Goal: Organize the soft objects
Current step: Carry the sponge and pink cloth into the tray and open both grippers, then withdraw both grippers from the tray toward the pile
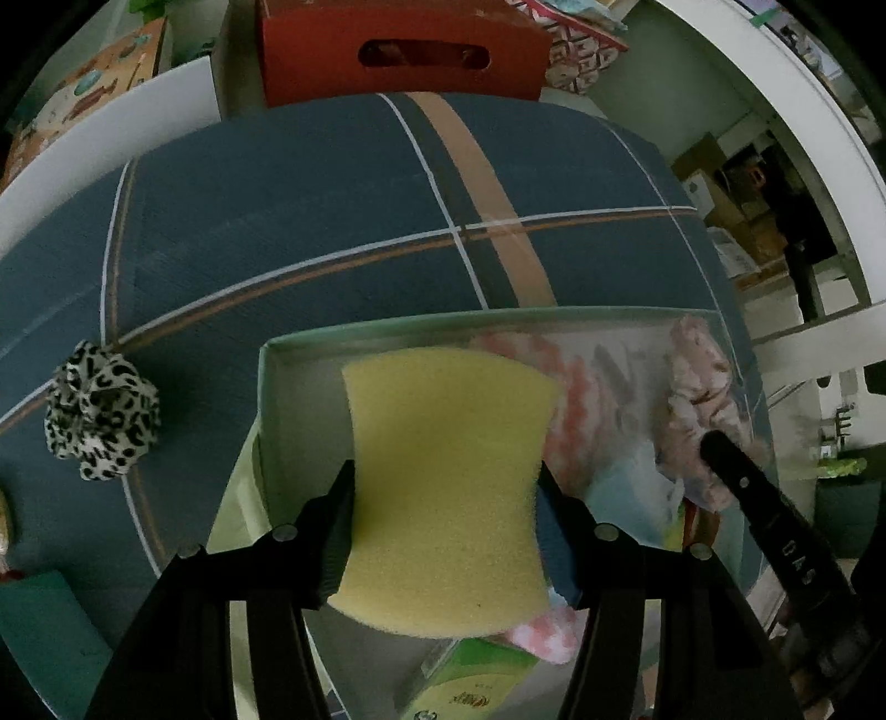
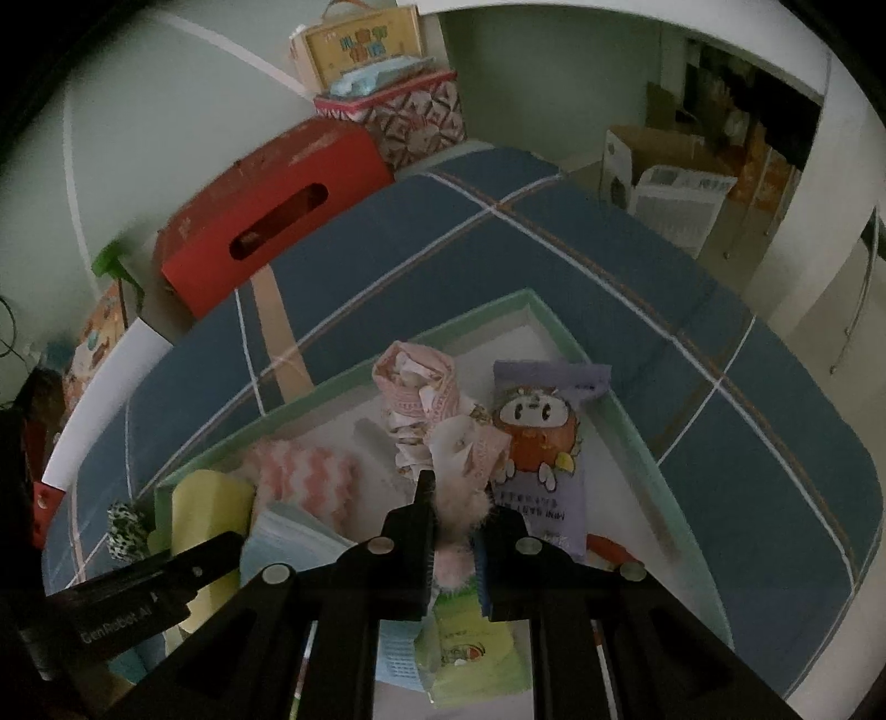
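A blue cloth (image 1: 277,221) with white and tan lines covers the desk. A red box (image 1: 404,50) with a slot stands at the far edge, and cardboard boxes fill the room behind. A green-rimmed tray (image 2: 559,327) sits on the cloth.

The left tool (image 1: 443,526) points steeply down over the tray, its two sides pressed on a yellow sponge (image 1: 448,487). The right tool (image 2: 457,531) also points down, nearly closed, pinching a pink fluffy thing (image 2: 459,520).

"GenRobot.AI" is written on the left tool. A spotted scrunchie (image 1: 99,410) lies on the cloth beside the tray.
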The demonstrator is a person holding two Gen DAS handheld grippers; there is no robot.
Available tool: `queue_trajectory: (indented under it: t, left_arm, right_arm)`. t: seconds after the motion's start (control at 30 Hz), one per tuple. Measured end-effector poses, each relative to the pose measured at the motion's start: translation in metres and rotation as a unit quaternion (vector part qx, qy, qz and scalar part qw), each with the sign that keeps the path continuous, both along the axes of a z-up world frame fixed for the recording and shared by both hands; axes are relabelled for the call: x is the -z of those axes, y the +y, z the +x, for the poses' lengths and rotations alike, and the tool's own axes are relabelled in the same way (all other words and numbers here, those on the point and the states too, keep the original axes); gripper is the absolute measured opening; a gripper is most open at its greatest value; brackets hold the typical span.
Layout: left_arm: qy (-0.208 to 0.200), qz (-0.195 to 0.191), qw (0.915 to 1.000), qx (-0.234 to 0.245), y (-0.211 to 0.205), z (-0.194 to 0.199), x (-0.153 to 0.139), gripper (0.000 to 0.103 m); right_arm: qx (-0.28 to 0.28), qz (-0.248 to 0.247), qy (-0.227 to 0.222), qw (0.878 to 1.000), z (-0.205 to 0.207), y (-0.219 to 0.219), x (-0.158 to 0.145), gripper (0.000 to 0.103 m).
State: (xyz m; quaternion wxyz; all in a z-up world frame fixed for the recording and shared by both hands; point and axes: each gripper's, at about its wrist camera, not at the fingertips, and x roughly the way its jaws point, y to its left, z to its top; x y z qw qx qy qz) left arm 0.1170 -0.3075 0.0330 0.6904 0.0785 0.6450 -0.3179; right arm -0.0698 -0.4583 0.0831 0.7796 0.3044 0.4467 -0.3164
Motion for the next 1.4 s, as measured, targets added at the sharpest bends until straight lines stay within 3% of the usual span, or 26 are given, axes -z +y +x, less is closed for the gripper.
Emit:
queue_trajectory:
  t: [0.3, 0.37, 0.43, 0.5, 0.63, 0.8, 0.93, 1.1, 1.4]
  left_arm:
    - [0.004, 0.007, 1.0, 0.002, 0.005, -0.001, -0.006, 0.063]
    - [-0.003, 0.007, 1.0, 0.001, 0.008, -0.002, -0.014, 0.073]
    - [-0.006, 0.004, 1.0, -0.001, 0.01, -0.002, -0.02, 0.076]
    - [-0.009, -0.001, 1.0, -0.003, 0.014, -0.002, -0.027, 0.076]
    - [-0.004, -0.012, 0.9999, -0.006, 0.023, -0.002, -0.038, 0.087]
    - [-0.01, -0.013, 0.9995, -0.027, 0.044, 0.006, -0.053, 0.087]
    - [-0.028, -0.011, 0.9979, -0.058, 0.066, 0.015, -0.064, 0.087]
    - [-0.046, 0.005, 0.9916, -0.121, 0.124, 0.041, -0.076, 0.088]
    - [-0.063, 0.064, 0.9663, -0.241, 0.257, 0.086, -0.08, 0.088]
  right_arm:
    - [-0.009, -0.01, 0.018, 1.0, 0.006, 0.005, -0.003, 0.018]
    - [-0.011, -0.015, 0.015, 1.0, 0.006, 0.007, -0.008, 0.025]
    - [-0.013, -0.023, 0.013, 1.0, 0.006, 0.009, -0.015, 0.034]
    - [-0.015, -0.033, 0.011, 0.999, 0.006, 0.013, -0.022, 0.052]
    - [-0.016, -0.051, 0.008, 0.999, 0.006, 0.019, -0.034, 0.056]
    - [-0.015, -0.067, 0.008, 0.998, 0.009, 0.022, -0.042, 0.072]
    - [-0.029, -0.067, 0.004, 0.997, 0.019, 0.029, -0.042, 0.077]
    - [-0.062, -0.066, -0.012, 0.996, 0.038, 0.051, -0.045, 0.079]
    - [-0.186, -0.069, -0.043, 0.979, 0.092, 0.133, -0.049, 0.079]
